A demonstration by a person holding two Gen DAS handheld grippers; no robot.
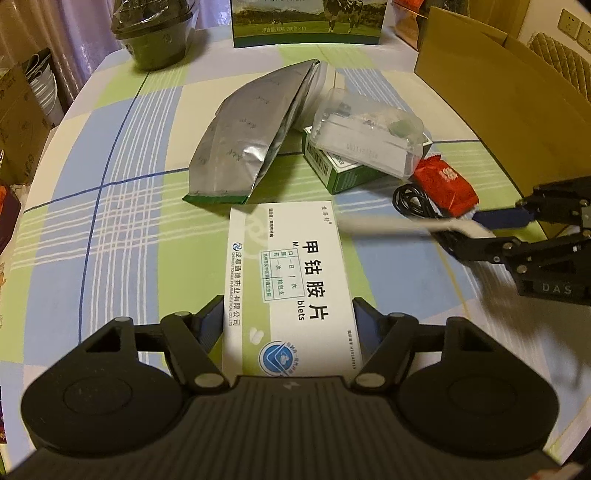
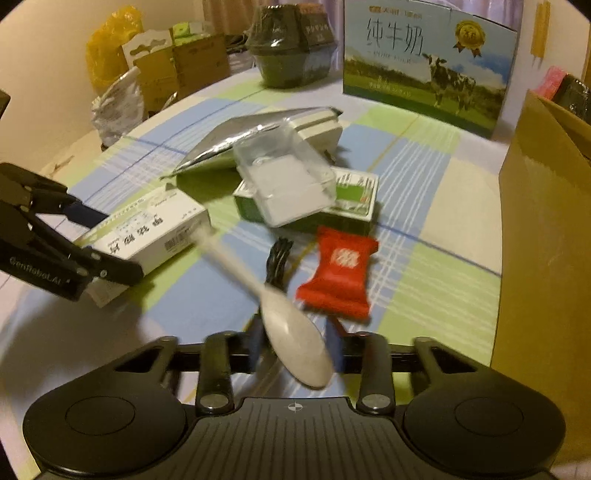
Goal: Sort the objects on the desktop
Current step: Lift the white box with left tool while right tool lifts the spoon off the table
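My left gripper point(image 1: 290, 319) is shut on a white and green medicine box point(image 1: 288, 273), holding its near end low over the checked tablecloth. From the right wrist view, the left gripper point(image 2: 107, 240) and the medicine box point(image 2: 155, 229) are at the left. My right gripper point(image 2: 295, 343) is shut on the bowl of a white plastic spoon point(image 2: 291, 332), whose blurred handle points left. In the left wrist view, the right gripper point(image 1: 480, 234) and the spoon point(image 1: 388, 225) sit at the right, just past the box's far end.
On the table lie a silver foil pouch point(image 1: 243, 140), a clear plastic case point(image 1: 369, 136) on a green box point(image 1: 343, 173), a red packet point(image 1: 447, 184) and a black cable point(image 1: 413, 203). A cardboard box point(image 1: 498, 103) stands right. A milk carton point(image 1: 306, 22) and dark bowls point(image 1: 155, 37) stand behind.
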